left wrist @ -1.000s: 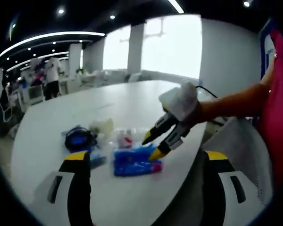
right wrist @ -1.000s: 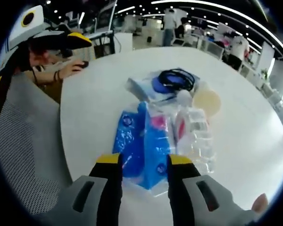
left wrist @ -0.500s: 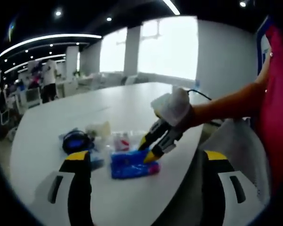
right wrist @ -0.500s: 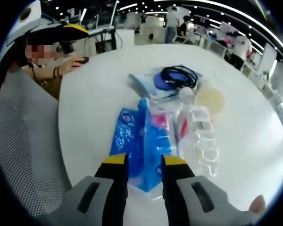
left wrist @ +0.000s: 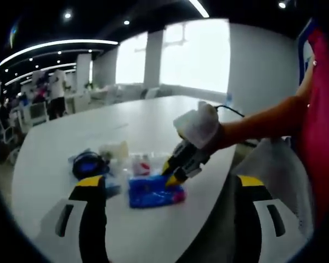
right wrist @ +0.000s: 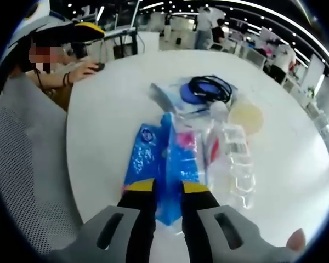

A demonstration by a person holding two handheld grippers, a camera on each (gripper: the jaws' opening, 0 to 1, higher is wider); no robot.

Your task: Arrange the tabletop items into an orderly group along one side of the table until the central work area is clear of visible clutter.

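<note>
Blue-and-pink packet, coiled black cable, white table.

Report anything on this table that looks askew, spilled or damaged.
Nothing looks spilled or broken. The items sit in one loose heap: the blue packet lies partly under the clear plastic bottle, which lies on its side, with the coiled black cable beyond. The right tool is closing on the packet's near edge.

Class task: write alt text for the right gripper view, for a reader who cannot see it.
The right gripper, its yellow-tipped jaws nearly closed, pinches the near edge of a blue plastic packet on a round white table. Beyond the packet lie a clear plastic bottle and a coiled black cable.
</note>
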